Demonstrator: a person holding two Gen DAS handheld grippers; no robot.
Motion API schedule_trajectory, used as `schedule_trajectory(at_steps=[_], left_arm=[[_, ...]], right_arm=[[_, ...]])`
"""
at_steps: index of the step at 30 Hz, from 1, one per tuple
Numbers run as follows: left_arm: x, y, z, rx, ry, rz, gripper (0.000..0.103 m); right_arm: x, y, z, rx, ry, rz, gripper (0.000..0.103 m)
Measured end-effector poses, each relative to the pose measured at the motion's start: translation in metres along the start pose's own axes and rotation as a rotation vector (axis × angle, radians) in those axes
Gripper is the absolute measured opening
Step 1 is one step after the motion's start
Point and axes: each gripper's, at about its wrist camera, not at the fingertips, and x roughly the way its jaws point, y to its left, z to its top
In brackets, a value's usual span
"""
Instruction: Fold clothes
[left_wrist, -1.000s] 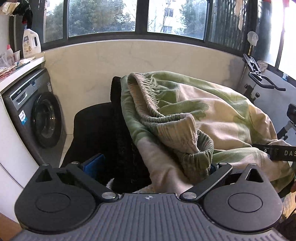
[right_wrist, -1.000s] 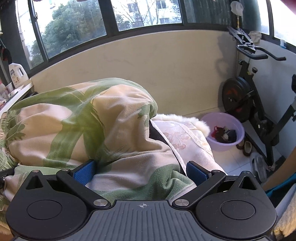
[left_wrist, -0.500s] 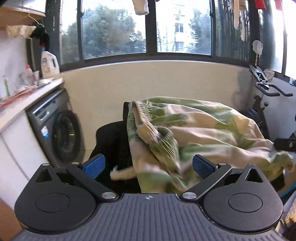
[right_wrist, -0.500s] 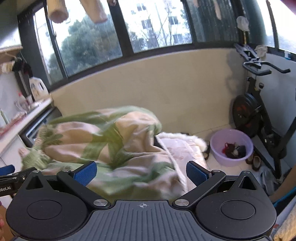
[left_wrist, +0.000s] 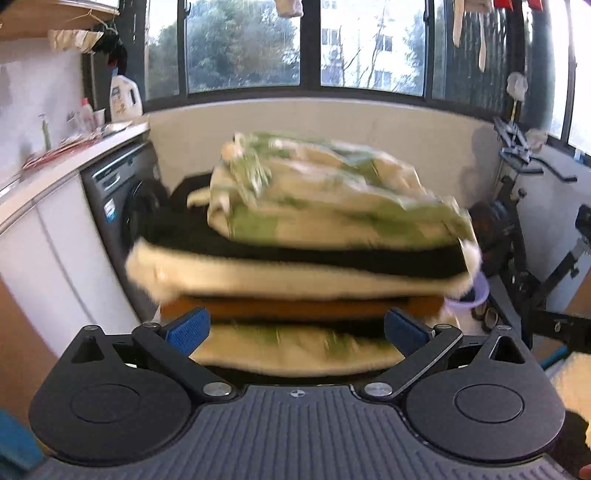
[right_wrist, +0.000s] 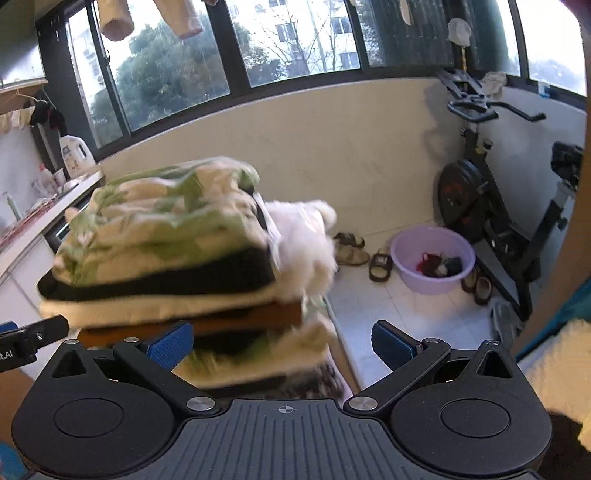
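A stack of folded clothes (left_wrist: 295, 254) lay straight ahead on a brown surface (left_wrist: 295, 306), long axis left to right. The left hand-held gripper (left_wrist: 297, 330) faced its middle, the right hand-held gripper (right_wrist: 282, 341) its right end (both wide, empty).

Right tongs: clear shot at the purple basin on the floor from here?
Probably not directly. The right tongs are open and hold nothing, but the basin sits low on the floor, well beyond them. Nothing blocks the path; the clothes stack is off to the left.
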Motion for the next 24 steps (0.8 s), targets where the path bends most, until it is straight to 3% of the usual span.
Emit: schedule_trajectory(at_steps=[7, 12, 17, 24], left_arm=[[-0.037, -0.018, -0.053, -0.027, 0.128, 0.052, 0.103], [-0.067, -0.011, -0.072, -0.068, 0.14, 0.048, 0.103], [-0.085, 0.006, -0.086, -0.093, 0.181, 0.005, 0.103], [-0.114, 0.048, -0.119, -0.045, 0.262, -0.016, 0.103]], right_arm=[[-0.042, -0.018, -0.059, -0.074, 0.011, -0.012, 0.102], [-0.076, -0.01, -0.093, -0.104, 0.025, -0.012, 0.102], [-0.11, 0.011, -0.118, -0.103, 0.001, -0.04, 0.102], [-0.155, 0.051, -0.162, -0.068, 0.004, -0.125, 0.102]])
